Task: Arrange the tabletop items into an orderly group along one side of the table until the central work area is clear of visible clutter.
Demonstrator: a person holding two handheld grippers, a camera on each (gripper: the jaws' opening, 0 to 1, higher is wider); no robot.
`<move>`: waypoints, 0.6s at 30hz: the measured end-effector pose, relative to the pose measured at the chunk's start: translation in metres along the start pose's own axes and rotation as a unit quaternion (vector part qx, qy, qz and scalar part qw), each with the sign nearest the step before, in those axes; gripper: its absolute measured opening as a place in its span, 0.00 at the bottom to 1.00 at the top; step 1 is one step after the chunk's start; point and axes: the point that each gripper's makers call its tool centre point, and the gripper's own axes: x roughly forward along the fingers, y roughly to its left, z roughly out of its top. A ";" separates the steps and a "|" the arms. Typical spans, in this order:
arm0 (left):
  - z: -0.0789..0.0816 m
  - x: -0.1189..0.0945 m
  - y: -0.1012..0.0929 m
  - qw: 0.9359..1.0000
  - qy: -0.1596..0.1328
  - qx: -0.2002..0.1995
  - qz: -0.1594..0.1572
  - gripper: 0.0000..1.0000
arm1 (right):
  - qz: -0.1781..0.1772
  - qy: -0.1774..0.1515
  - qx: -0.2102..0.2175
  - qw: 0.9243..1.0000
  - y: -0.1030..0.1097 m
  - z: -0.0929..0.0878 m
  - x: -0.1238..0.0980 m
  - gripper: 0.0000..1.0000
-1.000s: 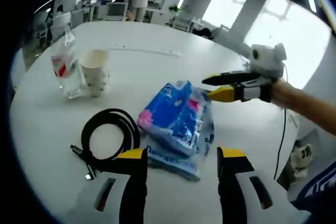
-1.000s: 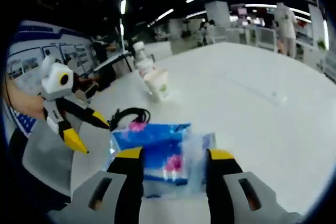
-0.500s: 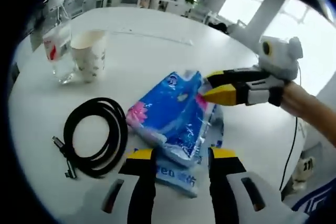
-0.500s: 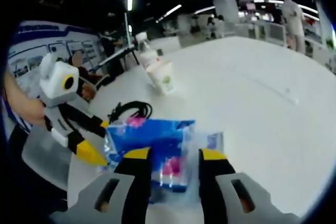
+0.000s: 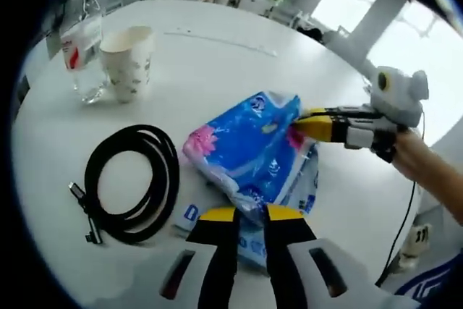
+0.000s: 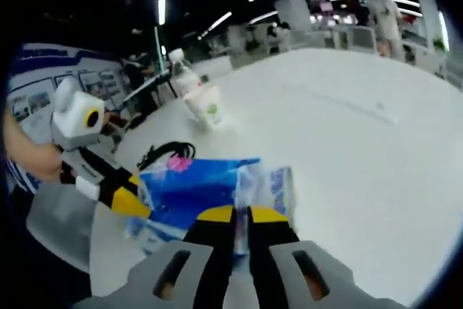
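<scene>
Blue tissue pack (image 5: 249,151) — both grippers (image 5: 244,216) (image 6: 241,216) clamp its edges.

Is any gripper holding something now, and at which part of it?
Both hold the blue tissue pack. The left gripper pinches its near edge, and the right gripper pinches the clear wrapper at the opposite edge.

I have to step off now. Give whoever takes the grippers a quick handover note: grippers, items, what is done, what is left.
Left gripper: shut on the near edge of the tissue pack.
Right gripper: shut on the same pack's other end.
Items: pack in mid-table; coiled cable beside it; paper cup and water bottle together near the far edge of the table.
Done: pack gripped at both ends.
Left: likely move the pack, then the cable, over by the cup and bottle.
</scene>
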 end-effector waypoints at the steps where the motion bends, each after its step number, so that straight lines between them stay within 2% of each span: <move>1: 0.001 0.000 0.000 1.000 -0.001 0.002 0.000 0.10 | -0.001 -0.006 0.001 1.000 0.001 0.002 -0.001 0.00; 7: 0.007 -0.004 -0.001 1.000 -0.009 0.016 -0.001 0.05 | -0.009 -0.023 -0.002 1.000 0.004 0.009 -0.006 0.00; 12: 0.020 -0.009 -0.002 0.999 -0.021 0.031 -0.004 0.03 | -0.022 -0.048 0.005 0.999 0.003 0.021 -0.016 0.00; 18: 0.039 -0.011 -0.010 0.997 -0.041 0.066 -0.011 0.01 | -0.045 -0.074 0.009 0.996 -0.002 0.031 -0.033 0.00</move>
